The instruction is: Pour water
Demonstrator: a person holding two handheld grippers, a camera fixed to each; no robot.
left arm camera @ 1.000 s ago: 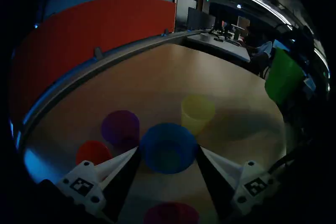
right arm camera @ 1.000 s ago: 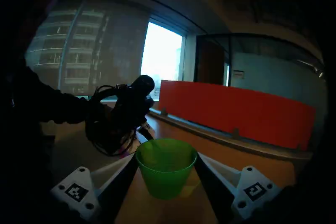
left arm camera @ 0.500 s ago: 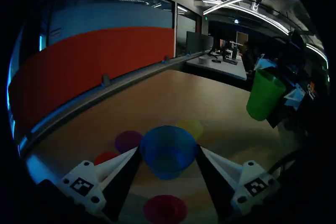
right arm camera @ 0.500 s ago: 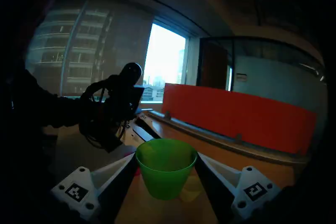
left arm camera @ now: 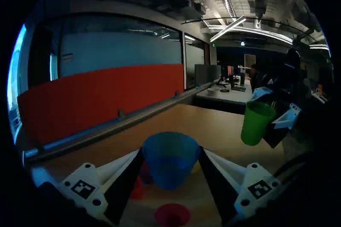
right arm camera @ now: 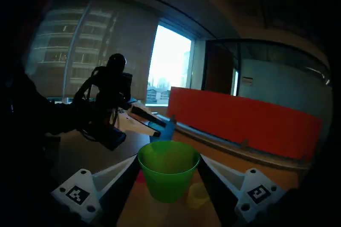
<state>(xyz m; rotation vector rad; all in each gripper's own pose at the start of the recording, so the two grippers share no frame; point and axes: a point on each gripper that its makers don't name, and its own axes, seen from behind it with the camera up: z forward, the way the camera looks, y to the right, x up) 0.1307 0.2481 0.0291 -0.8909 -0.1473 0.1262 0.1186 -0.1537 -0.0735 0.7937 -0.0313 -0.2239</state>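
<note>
Left gripper view: left claw point(left arm camera: 170, 152) clamped blue cup point(left arm camera: 170, 171) above worktop point(left arm camera: 204, 124) | right claw point(right arm camera: 169, 159) clamped green cup point(right arm camera: 169, 176), well apart | step: judged pre-pour approach | next: called for bringing rims together, tilting 1 over the other | room: open worktop between; magenta cup point(left arm camera: 171, 215) stood below; far edge met orange panel point(left arm camera: 98, 95)

Views from left tongs point(left arm camera: 170, 152) and right tongs point(right arm camera: 169, 158) face across the table point(left arm camera: 213, 124).

**Two cups, both off the worktop**

The blue cup point(left arm camera: 170, 159) is translucent plastic, tapered and upright with its rim open, raised above the worktop point(left arm camera: 200, 122). The green cup point(right arm camera: 169, 169) is translucent, tapered and roughly upright, likewise above the worktop. Contents of either: undetermined.
</note>
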